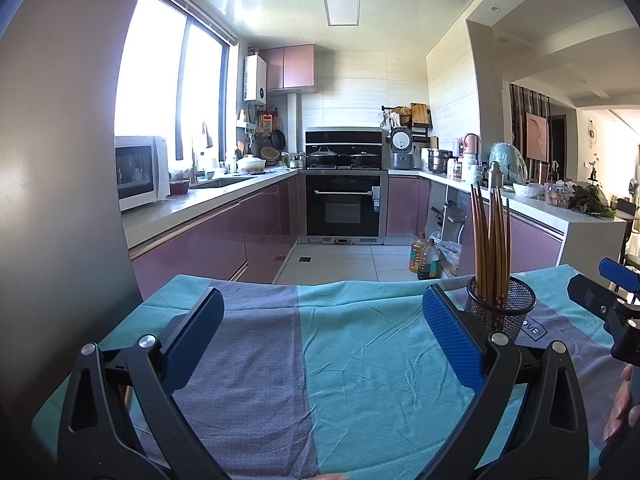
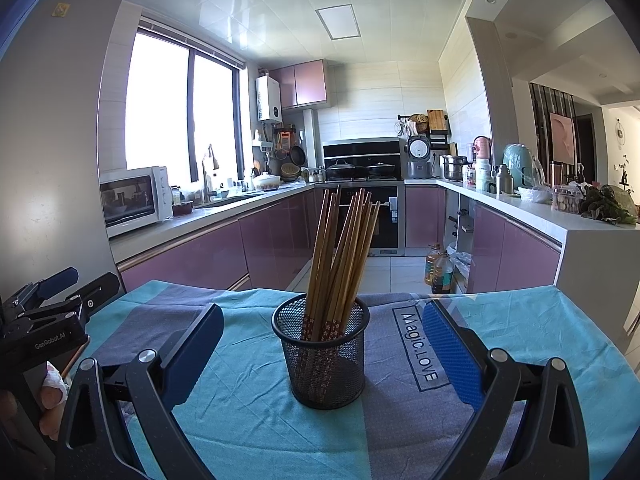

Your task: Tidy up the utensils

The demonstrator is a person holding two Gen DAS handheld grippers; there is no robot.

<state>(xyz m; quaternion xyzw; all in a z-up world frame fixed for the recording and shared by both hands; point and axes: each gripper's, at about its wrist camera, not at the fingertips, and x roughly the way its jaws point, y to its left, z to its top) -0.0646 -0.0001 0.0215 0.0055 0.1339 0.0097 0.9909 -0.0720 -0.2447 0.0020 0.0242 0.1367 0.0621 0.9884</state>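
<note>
A black mesh cup (image 2: 325,356) stands upright on the teal and grey cloth (image 2: 240,420), holding several wooden chopsticks (image 2: 340,248) that fan upward. My right gripper (image 2: 323,344) is open, its blue pads on either side of the cup and apart from it. My left gripper (image 1: 323,336) is open and empty over the cloth (image 1: 360,360). In the left wrist view the cup (image 1: 502,306) and chopsticks (image 1: 490,236) stand just right of the left gripper's right finger (image 1: 452,340). Each gripper shows at the edge of the other's view.
The clothed table's far edge (image 2: 360,294) drops to the kitchen floor, where oil bottles (image 2: 438,268) stand. Purple cabinets line both sides. A grey fridge wall (image 1: 60,160) rises close on the left. A white counter (image 2: 580,232) stands at right.
</note>
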